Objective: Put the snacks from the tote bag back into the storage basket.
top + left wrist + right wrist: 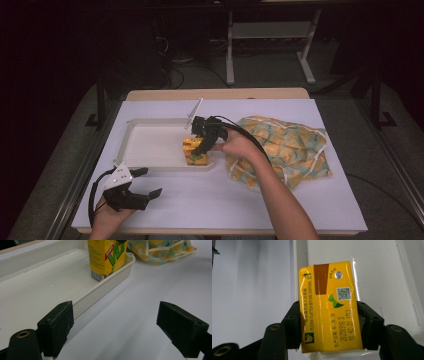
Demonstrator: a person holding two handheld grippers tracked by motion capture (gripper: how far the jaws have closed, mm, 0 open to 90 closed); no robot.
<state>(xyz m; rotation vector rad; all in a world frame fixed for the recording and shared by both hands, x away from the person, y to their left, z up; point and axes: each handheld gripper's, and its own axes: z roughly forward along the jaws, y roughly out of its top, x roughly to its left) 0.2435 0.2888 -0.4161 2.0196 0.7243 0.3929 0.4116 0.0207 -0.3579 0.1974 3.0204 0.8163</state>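
Overhead, from the near desk point(300, 200) edge, facing forward and down on the white tray point(150, 145). Left gripper view: low beside that tray point(105, 287), facing its yellow carton point(105, 257). Right gripper view: apparently straight down, close above the same carton point(329, 307).

A wooden-edged bench point(215, 94) carries a large white sheet point(225, 200) that covers nearly all of its top, leaving a strip of bare wood along the far edge. Directly on the sheet lie a shallow white rectangular plastic tray point(150, 145) with its lid raised, left of centre, and just beside its right end a crumpled yellow-and-teal patterned fabric bag point(285, 150) with white straps
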